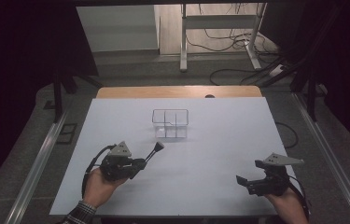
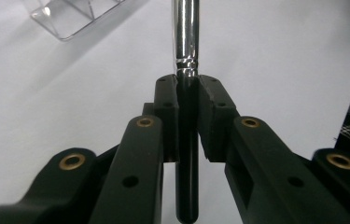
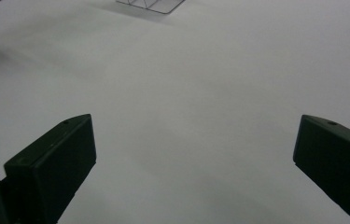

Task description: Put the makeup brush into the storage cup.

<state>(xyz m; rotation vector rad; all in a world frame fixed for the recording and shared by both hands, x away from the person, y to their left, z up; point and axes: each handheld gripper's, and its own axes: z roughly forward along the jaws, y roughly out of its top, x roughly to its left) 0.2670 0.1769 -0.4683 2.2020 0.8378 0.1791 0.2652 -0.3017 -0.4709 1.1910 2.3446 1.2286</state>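
Two hand-held grippers are out on the white counter (image 1: 116,186), and the left hand-held gripper (image 2: 187,88) is clamped tight on a makeup brush (image 2: 185,37): black handle between the pads, shiny metal ferrule sticking out past them. From above, the brush points up toward about 1 o'clock, bristle head in the air, off the counter. The clear divided organizer (image 1: 170,123) sits near the middle, at roughly 1 o'clock from the brush and a bit apart from it. The right hand-held gripper (image 1: 252,182) rests at about 4 o'clock, jaws wide open, holding nothing. Looks like the carry step to me; next move probably needs the brush tipped upright over one compartment before letting go.
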